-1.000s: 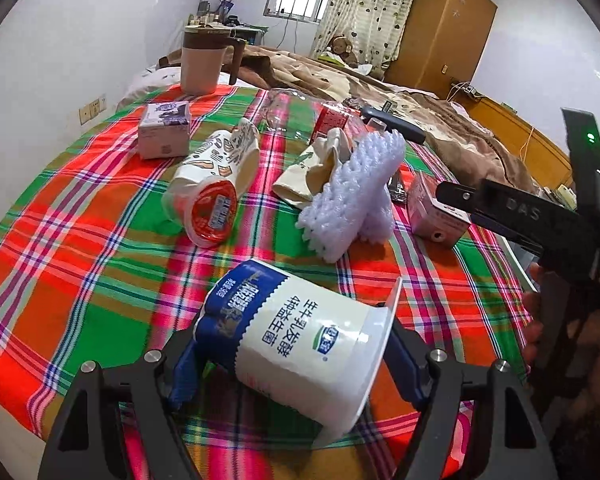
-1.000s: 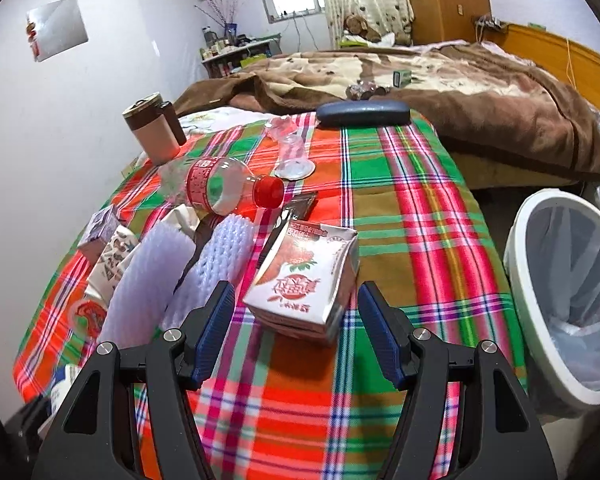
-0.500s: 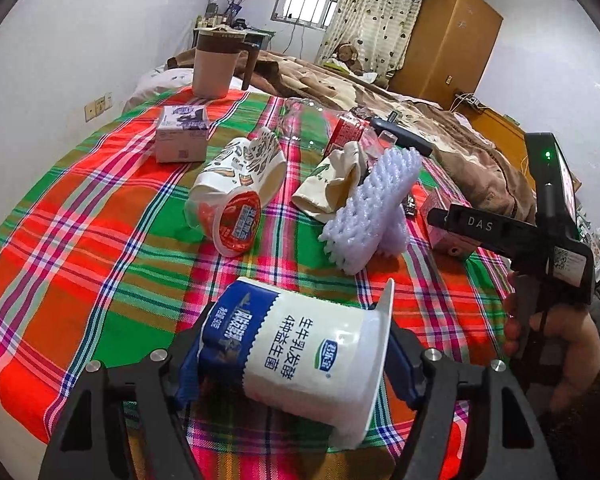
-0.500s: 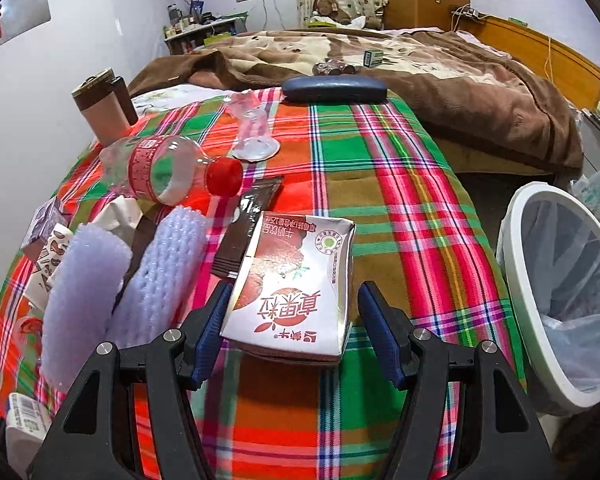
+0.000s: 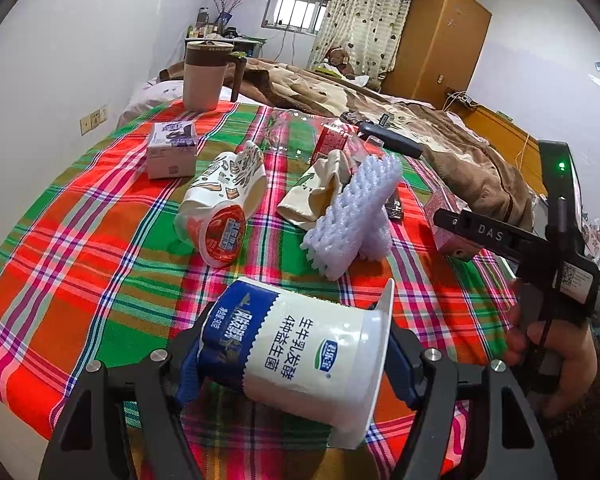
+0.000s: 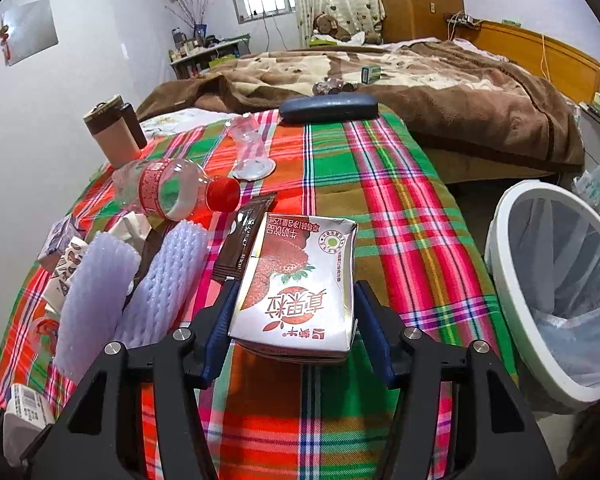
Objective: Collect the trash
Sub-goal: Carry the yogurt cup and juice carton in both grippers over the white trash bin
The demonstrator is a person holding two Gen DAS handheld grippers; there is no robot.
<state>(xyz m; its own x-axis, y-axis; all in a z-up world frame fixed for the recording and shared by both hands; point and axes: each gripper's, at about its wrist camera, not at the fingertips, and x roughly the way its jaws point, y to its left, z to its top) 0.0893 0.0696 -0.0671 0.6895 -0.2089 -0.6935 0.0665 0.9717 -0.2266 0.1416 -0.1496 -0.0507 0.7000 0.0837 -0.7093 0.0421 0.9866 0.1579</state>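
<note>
White bin (image 6: 511,280): right side cut by frame edge. Pink carton (image 5: 443,220) partly behind right gripper's arm. Barcoded tub (image 6: 24,412) half hidden at lower left. Shelf clutter (image 6: 192,42) too small to identify.

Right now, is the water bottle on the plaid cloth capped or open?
Capped. The clear water bottle lies on its side on the plaid cloth with its red cap on the neck. Whether any water is inside, cannot tell.

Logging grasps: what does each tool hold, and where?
Left tool: yogurt cup, base and rim. Right tool: strawberry milk carton, by its side edges.
</note>
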